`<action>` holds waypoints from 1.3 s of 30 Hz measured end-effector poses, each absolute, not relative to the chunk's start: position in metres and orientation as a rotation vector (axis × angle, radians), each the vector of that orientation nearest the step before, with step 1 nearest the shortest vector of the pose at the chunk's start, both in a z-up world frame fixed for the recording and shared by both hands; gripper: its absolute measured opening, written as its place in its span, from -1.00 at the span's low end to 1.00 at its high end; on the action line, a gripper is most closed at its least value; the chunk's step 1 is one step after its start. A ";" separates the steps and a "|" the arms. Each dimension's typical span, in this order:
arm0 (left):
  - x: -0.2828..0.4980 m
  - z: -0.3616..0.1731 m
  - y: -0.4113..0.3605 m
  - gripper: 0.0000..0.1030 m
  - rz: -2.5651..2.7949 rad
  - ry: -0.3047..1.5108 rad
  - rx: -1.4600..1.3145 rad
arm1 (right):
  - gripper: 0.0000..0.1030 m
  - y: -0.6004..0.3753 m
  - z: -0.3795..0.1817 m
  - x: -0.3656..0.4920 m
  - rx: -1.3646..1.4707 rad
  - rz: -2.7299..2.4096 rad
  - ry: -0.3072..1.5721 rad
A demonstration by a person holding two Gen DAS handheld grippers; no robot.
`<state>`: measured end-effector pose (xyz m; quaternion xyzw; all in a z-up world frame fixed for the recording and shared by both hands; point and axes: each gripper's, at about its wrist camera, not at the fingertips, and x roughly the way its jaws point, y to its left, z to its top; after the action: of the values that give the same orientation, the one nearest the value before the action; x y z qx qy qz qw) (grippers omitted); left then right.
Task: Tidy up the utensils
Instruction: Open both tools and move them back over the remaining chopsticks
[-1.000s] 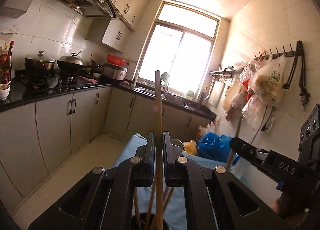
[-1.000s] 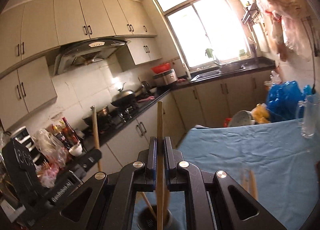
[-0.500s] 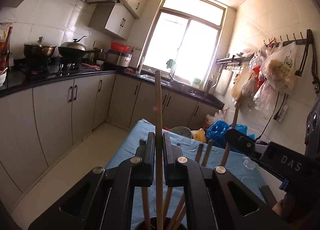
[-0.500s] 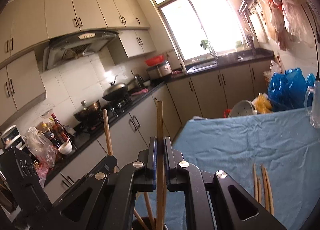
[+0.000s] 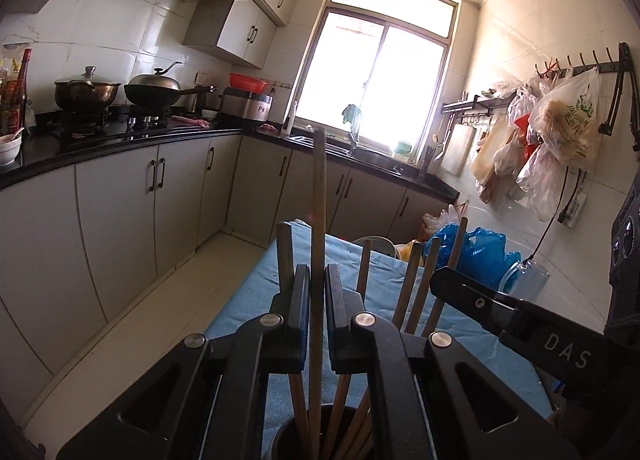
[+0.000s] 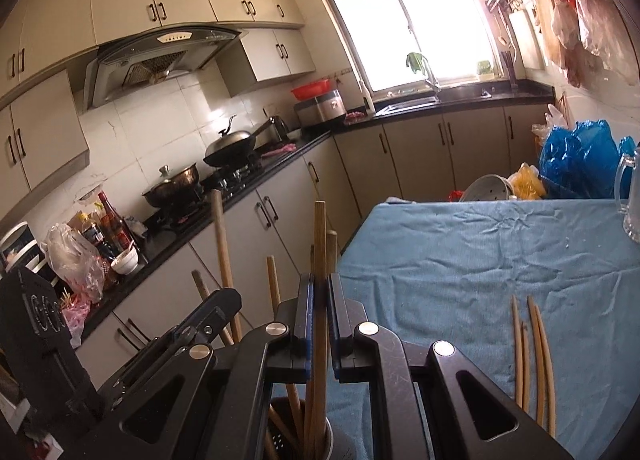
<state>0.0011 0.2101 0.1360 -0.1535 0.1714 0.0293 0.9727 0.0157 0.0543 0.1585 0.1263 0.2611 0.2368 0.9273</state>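
Observation:
My left gripper (image 5: 317, 280) is shut on a wooden chopstick (image 5: 318, 196) that stands upright, its lower end inside a dark round holder (image 5: 296, 434) with several other chopsticks (image 5: 408, 284). My right gripper (image 6: 319, 288) is shut on another upright chopstick (image 6: 320, 236) whose lower end is in the same holder (image 6: 320, 440). The right gripper also shows at the right of the left wrist view (image 5: 480, 300), the left gripper at the left of the right wrist view (image 6: 200, 320). Several loose chopsticks (image 6: 532, 356) lie on the blue cloth (image 6: 480, 260).
The table with the blue cloth (image 5: 260, 292) stands in a kitchen. A glass mug (image 6: 630, 200) stands at its right edge, blue bags (image 6: 580, 156) and a colander (image 6: 490, 188) beyond it. Counters with pots (image 5: 86, 92) run along the left wall.
Both grippers have lowered with their chopsticks toward the holder. More of the chopsticks standing in the holder show beside the fingers now.

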 end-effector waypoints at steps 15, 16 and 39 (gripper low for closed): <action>-0.051 0.170 0.204 -0.19 0.114 0.291 -0.313 | -0.48 0.005 0.172 -0.001 0.338 0.431 0.521; -0.054 0.172 0.202 -0.19 0.117 0.291 -0.314 | -0.45 -0.002 0.173 -0.004 0.342 0.423 0.516; -0.066 0.075 0.034 -0.05 -0.235 0.745 -0.154 | -0.24 -0.126 0.019 -0.030 0.054 0.271 0.939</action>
<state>-0.0663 0.0343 0.0753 -0.0750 0.3628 -0.1143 0.9218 -0.0297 -0.1263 0.0186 0.0262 0.4511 0.1301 0.8825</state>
